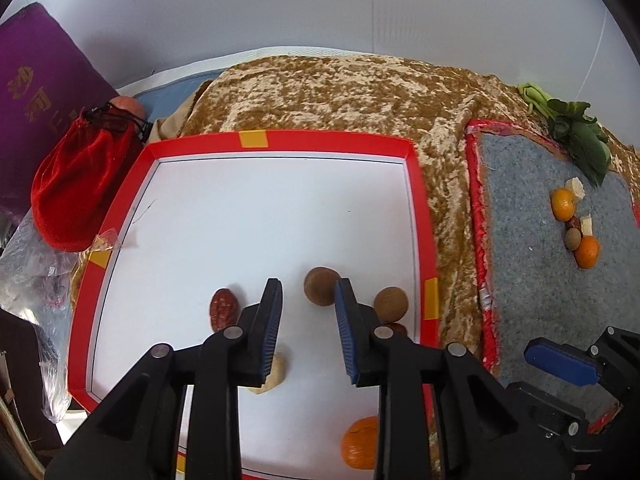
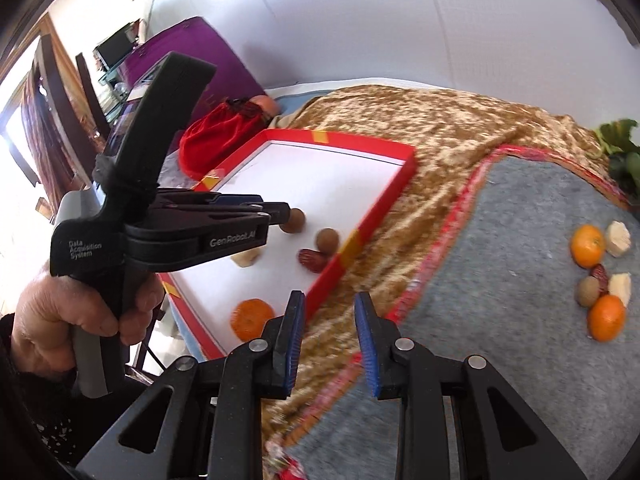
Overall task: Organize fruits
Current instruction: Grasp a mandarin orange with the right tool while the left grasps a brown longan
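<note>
Left claw (image 1: 308,300) hangs over the near part of the red-rimmed white tray (image 1: 280,140), fingers parted about a fruit's width and holding nothing. A round brown fruit (image 1: 320,285) lies on the tray floor just ahead of the tips, in line with the gap but not between the pads. A second brown fruit (image 1: 391,305) sits just to the right of the right finger, with a dark red date (image 2: 312,259) touching it on the near side; another red date (image 1: 224,308) lies just left of the left finger. A pale peeled piece (image 1: 274,372) lies under the left finger, and a mandarin (image 1: 359,442) is back beneath the claw body, near the tray's front edge. Right claw (image 2: 330,340) is likewise part open and empty, poised over the strip of gold patterned cloth (image 2: 420,128) between the tray and a grey felt mat (image 2: 500,240) with red edging. Well ahead and right of it, on the mat, a cluster — two mandarins (image 2: 587,245), two pale pieces (image 2: 618,238), a brown fruit and a date, close together. Leafy greens (image 1: 580,136) lie at the mat's far corner. Beyond the tray to the left — a red drawstring pouch (image 1: 80,184), a purple box (image 1: 36,92), clear plastic wrap. White wall behind.
</note>
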`<action>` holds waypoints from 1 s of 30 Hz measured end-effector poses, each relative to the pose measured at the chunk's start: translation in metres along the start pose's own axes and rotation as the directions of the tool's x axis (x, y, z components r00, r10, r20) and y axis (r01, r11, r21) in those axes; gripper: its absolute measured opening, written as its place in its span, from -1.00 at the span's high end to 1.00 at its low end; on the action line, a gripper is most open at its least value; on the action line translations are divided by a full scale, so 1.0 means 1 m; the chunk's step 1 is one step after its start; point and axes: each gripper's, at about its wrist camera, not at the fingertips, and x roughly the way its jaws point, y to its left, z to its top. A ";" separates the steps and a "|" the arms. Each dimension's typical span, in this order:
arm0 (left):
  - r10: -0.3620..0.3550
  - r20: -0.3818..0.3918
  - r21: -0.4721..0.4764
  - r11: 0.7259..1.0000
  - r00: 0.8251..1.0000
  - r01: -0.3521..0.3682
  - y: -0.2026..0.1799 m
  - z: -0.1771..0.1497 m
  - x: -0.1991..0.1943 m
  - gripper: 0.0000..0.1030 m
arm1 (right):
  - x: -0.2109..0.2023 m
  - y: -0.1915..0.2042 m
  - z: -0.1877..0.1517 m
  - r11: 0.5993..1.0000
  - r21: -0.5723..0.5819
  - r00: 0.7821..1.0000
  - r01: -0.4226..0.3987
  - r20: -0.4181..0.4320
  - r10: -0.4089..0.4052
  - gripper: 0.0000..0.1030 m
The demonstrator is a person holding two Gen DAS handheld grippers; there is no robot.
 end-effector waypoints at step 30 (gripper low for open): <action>-0.188 0.016 0.251 0.952 0.982 0.178 -0.125 0.004 -0.007 0.53 | -0.030 -0.207 0.004 0.790 0.565 0.970 0.240 -0.169 -0.173 0.12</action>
